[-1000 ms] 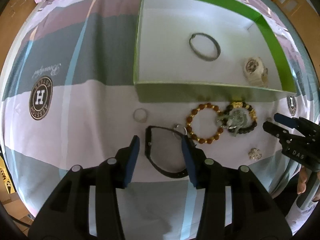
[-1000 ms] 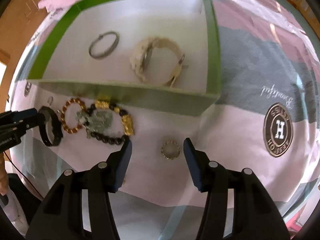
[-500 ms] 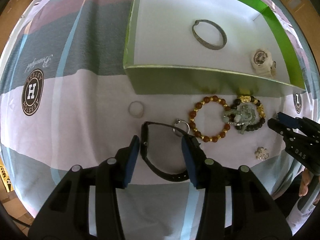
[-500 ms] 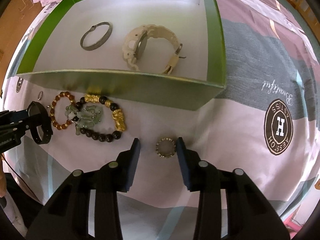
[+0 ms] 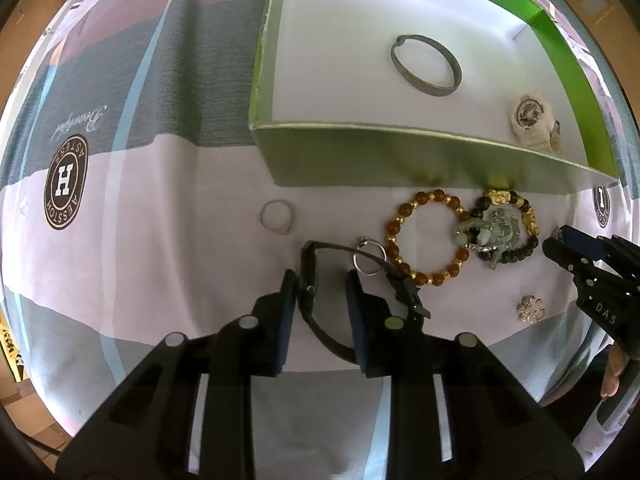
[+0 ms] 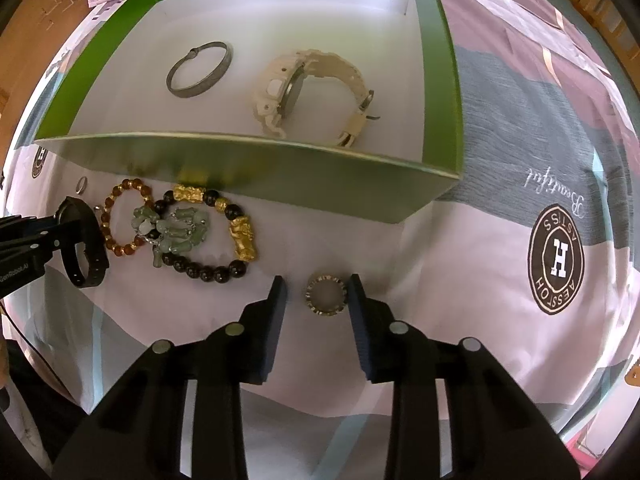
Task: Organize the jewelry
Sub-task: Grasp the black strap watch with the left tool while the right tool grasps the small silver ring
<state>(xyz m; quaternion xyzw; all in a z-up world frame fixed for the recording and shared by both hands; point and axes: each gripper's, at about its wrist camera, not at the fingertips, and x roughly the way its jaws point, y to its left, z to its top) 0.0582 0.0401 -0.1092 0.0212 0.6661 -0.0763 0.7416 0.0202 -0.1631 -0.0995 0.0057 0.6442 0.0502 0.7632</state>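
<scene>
My left gripper (image 5: 322, 286) is open and narrowed, straddling the body of a black watch (image 5: 308, 280) lying on the cloth; a gap shows on the right side. My right gripper (image 6: 317, 294) is open around a studded ring (image 6: 320, 280), the right finger almost touching it. The green box (image 6: 280, 172) holds a silver bangle (image 6: 192, 92) and a white watch (image 6: 280, 92). In front of the box lie an amber bead bracelet (image 5: 400, 212), a black-and-gold bead bracelet (image 5: 516, 254) with a jade charm (image 5: 496, 232), a small silver ring (image 5: 362, 242) and a plain ring (image 5: 288, 226).
Everything rests on a pink, grey and white striped cloth with round "H" logos (image 5: 66, 182). The box's front wall (image 5: 400, 152) stands just behind the loose jewelry. A person's fingers (image 5: 612, 372) hold the right gripper's handle. Wooden furniture shows at the frame edges.
Both grippers moved forward and lower toward the cloth. The left fingers narrowed around the black watch. The right fingers narrowed and came level with the studded ring.
</scene>
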